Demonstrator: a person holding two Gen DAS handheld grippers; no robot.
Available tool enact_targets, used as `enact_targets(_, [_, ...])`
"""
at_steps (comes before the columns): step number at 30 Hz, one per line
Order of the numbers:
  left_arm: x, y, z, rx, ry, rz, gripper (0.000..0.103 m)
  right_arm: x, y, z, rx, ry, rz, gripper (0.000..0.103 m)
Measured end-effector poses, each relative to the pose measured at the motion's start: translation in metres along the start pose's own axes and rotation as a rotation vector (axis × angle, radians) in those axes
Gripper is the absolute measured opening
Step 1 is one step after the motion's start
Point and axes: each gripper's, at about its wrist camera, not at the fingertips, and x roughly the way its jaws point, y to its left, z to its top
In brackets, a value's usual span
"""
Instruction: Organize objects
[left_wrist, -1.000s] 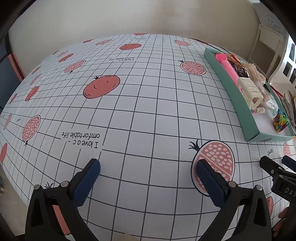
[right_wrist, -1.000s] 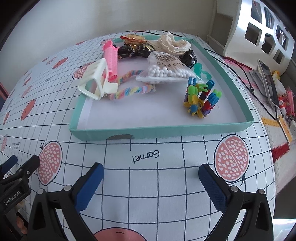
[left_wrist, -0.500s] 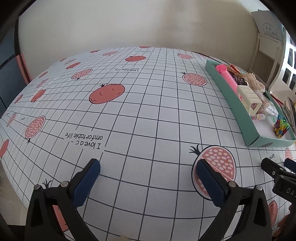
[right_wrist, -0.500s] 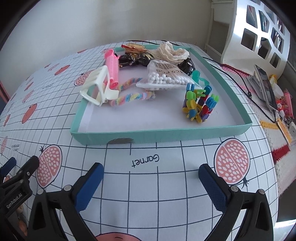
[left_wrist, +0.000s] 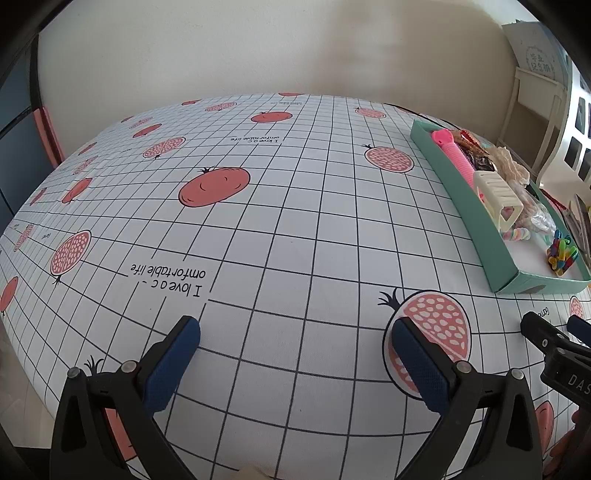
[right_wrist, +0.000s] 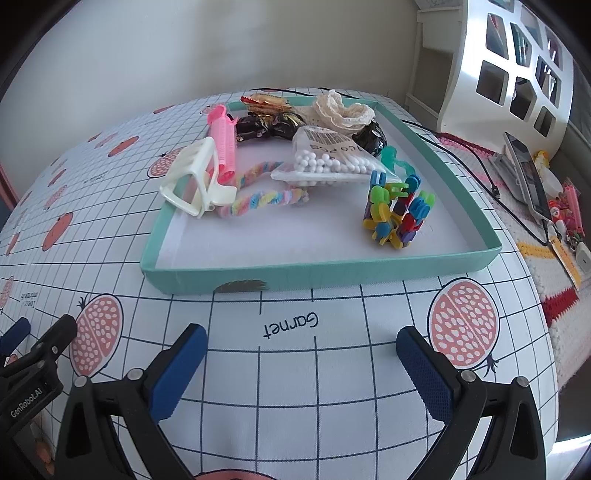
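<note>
Checked counter (left_wrist: 295, 221): both your left tongs (left_wrist: 295, 362) and right tongs (right_wrist: 301, 360) gape empty; tray (right_wrist: 332, 267) clutter tangles, so one pick may drag neighbours.

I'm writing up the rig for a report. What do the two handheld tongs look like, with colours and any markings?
Both match: the left tongs and right tongs have black plastic arms with silver rivets, ending in dark blue textured pads. White lettering shows on each body seen from the other camera: "GenRobot.AI" on the left one, and a cut-off "DAS" on the right one. No cables or sleeves show.
</note>
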Motion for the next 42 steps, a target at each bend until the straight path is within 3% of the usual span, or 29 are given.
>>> enact_targets(42, [0.0011, 0.0009, 0.0016, 0.012, 0.009, -0.013, 0.103, 0.0014, -0.0023, 0.0009, -0.009, -0.003, 0.002, 0.103])
